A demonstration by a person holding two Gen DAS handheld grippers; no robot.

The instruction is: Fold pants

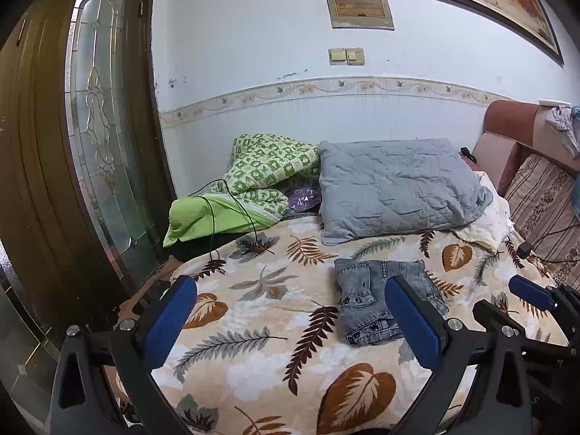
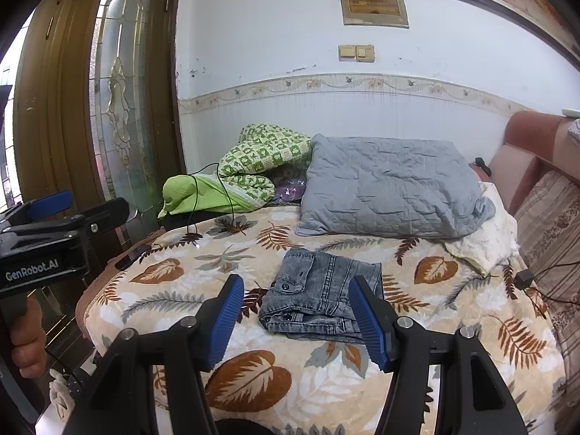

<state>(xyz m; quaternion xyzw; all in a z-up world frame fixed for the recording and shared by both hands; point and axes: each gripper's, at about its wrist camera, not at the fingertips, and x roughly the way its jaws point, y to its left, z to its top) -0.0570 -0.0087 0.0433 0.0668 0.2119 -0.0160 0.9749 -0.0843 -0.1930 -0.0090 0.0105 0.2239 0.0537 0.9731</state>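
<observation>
The pants (image 2: 322, 295), folded on the bed (image 2: 253, 373), look heavy, limp denim; grip thick near folded edges. Both grippers, left gripper (image 1: 290, 322) and right gripper (image 2: 297, 320), gape empty.

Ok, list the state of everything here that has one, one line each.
Grey washed-denim pants: folded into a compact bundle, lying on the leaf-print blanket, not held.
Left gripper: jaws open, empty, above the blanket.
Right gripper: jaws open, empty, short of the pants.
Grey quilted pillow: lying flat, creased.
Green checked quilt: bunched up against the wall.
</observation>
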